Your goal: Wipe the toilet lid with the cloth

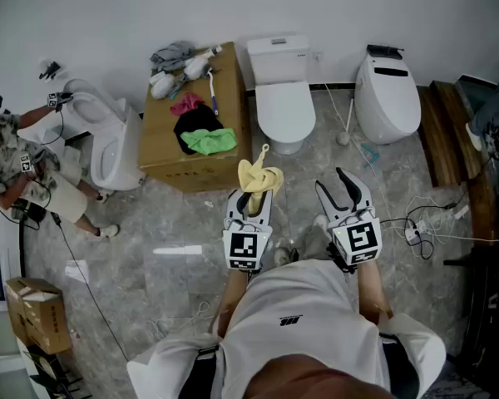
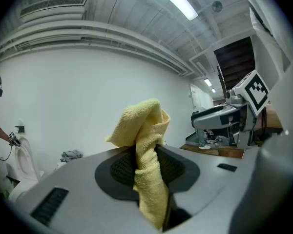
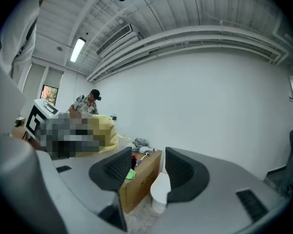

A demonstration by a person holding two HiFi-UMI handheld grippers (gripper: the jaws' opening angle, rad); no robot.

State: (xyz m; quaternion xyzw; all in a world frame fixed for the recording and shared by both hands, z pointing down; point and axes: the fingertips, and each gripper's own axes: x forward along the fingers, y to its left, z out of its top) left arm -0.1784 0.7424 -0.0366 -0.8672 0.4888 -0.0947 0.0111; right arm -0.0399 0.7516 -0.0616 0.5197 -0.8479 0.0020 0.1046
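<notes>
The left gripper point(image 1: 251, 204) pinched the yellow cloth point(image 1: 259, 177); the right gripper point(image 1: 337, 188) gaped wide, empty. The toilet lid point(image 1: 284, 108) lay well ahead, wiping seemingly not yet started.

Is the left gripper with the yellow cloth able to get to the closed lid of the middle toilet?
Probably yes. The left gripper, shut on the yellow cloth, faces the toilet lid with only bare floor between; the cardboard box stands off to the side. A step forward may be needed.
</notes>
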